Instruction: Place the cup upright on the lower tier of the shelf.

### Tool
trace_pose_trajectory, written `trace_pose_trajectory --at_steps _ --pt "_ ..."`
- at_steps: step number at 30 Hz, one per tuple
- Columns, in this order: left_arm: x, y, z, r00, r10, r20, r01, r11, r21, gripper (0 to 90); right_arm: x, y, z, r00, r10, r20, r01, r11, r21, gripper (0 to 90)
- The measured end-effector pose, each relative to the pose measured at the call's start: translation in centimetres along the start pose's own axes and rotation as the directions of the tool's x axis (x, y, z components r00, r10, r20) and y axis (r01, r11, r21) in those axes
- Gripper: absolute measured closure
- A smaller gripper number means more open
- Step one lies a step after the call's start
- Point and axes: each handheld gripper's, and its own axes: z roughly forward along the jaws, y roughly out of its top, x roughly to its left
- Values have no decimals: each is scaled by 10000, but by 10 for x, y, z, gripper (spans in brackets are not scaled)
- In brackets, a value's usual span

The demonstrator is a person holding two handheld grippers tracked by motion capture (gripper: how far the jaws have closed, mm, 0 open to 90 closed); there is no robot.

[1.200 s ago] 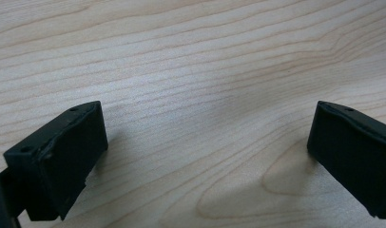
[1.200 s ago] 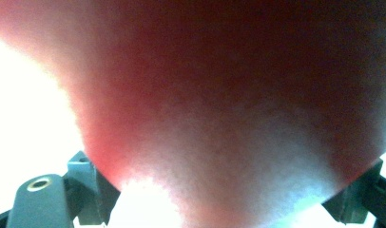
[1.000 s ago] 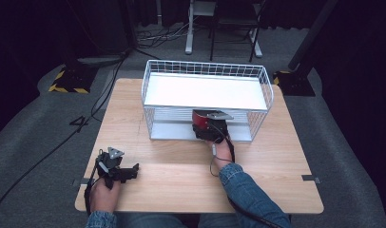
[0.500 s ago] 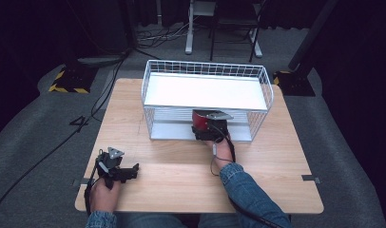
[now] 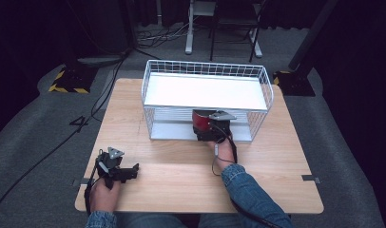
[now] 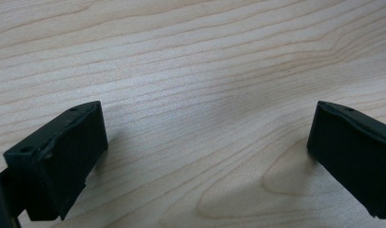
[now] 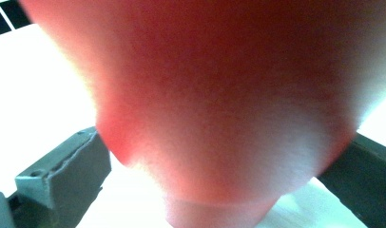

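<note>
Nothing has moved: the right gripper [image 5: 204,124] still pinches a red object [image 7: 219,104] at the wire rack's [image 5: 153,80] lower shelf; the left gripper [image 5: 129,172] rests spread on the table [image 5: 181,166].

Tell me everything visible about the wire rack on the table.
The wire rack is a white two-level frame of thin wire, standing upright on the far half of the wooden table. Its top level is a grid-walled basket with a white floor; below lies an open lower shelf, also white. The right hand-held gripper reaches into that lower level from the near side, with a blurred red object between its jaws.
</note>
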Motion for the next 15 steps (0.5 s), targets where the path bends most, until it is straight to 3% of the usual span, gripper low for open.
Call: trace_pose_trajectory --at_steps 15 --pt "0 0 0 10000 -4 0 4 10000 1 0 1 -4 -28 9998 171 -120 -173 9997 -154 5"
